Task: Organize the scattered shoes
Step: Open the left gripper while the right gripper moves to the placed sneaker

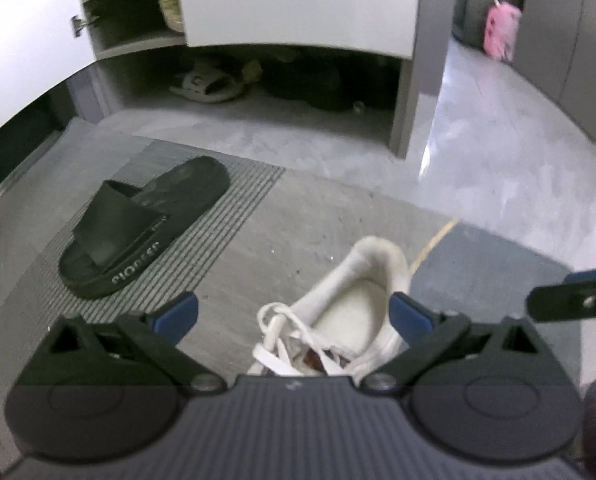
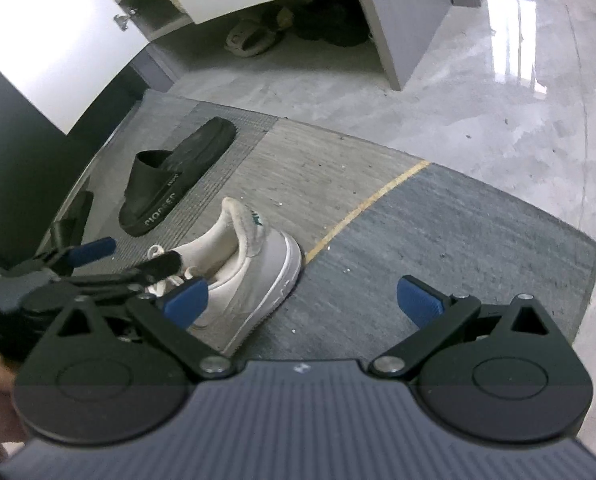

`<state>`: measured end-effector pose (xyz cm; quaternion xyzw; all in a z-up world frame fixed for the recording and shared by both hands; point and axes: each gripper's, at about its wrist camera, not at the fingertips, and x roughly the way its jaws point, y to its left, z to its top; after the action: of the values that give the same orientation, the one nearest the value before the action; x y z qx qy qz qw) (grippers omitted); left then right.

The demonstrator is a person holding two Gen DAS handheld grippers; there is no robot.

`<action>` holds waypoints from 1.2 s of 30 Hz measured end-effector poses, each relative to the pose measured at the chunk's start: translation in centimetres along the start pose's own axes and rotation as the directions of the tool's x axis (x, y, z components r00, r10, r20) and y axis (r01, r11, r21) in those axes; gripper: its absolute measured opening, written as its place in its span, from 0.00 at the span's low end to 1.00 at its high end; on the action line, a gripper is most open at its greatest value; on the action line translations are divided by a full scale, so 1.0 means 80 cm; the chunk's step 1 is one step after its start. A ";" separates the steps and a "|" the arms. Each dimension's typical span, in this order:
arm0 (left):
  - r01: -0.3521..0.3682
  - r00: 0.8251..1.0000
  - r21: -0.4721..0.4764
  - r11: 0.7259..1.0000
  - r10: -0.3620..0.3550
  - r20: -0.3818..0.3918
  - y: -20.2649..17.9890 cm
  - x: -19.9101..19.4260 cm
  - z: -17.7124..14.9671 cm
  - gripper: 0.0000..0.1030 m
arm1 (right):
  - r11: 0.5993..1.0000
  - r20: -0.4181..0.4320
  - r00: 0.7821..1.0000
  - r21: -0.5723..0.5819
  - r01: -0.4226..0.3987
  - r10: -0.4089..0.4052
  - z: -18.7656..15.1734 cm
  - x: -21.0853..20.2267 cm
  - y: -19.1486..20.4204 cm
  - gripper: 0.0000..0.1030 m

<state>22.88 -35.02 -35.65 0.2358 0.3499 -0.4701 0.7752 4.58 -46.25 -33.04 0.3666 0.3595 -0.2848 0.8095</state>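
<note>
Under the white shoe cabinet (image 1: 298, 4), dark shoes blur together unreadably. On the grey doormat (image 2: 438, 232), a black slide (image 1: 138, 228) reads "pioneer". Left gripper (image 1: 294, 312) spread around the white sneaker (image 1: 362, 304); right gripper (image 2: 302, 296) spread, empty.

I see soft, even indoor light; window glare streaks the polished floor (image 2: 514, 40), the cabinet's bottom shelf (image 1: 282, 76) sits murky, and edges bow and blur.
</note>
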 end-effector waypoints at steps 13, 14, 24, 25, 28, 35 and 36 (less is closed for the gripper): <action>-0.153 0.988 -0.291 0.945 0.146 -0.046 0.078 -0.078 -0.051 0.99 | 0.949 0.023 0.991 -0.290 -0.123 0.135 -0.011 -0.008 0.037 1.00; -0.163 0.987 -0.334 0.929 0.156 -0.047 0.088 -0.087 -0.058 0.99 | 0.929 0.019 0.988 -0.344 -0.138 0.154 -0.015 -0.007 0.045 1.00; -0.289 0.950 -0.652 0.701 0.296 -0.102 0.165 -0.153 -0.148 0.99 | 0.622 -0.099 0.967 -0.750 -0.227 0.234 -0.033 0.026 0.122 1.00; -0.309 0.941 -0.651 0.694 0.320 -0.106 0.166 -0.160 -0.153 0.99 | 0.559 -0.137 0.966 -0.794 -0.239 0.219 -0.032 0.031 0.132 1.00; -0.326 0.931 -0.655 0.681 0.351 -0.099 0.170 -0.175 -0.163 1.00 | 0.350 -0.238 0.959 -0.894 -0.279 0.156 -0.028 0.044 0.163 1.00; -0.305 0.932 -0.674 0.673 0.357 -0.066 0.187 -0.202 -0.175 1.00 | -0.068 -0.362 0.919 -0.924 -0.375 -0.157 -0.023 0.125 0.207 0.74; -0.297 0.933 -0.679 0.671 0.355 -0.057 0.191 -0.207 -0.178 1.00 | -0.078 -0.371 0.910 -0.918 -0.389 -0.184 -0.022 0.135 0.208 0.71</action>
<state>26.78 -8.98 -31.63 -0.0232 0.4177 -0.1732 0.8916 22.22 -37.54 -35.90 -0.2683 0.5718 0.2131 0.7454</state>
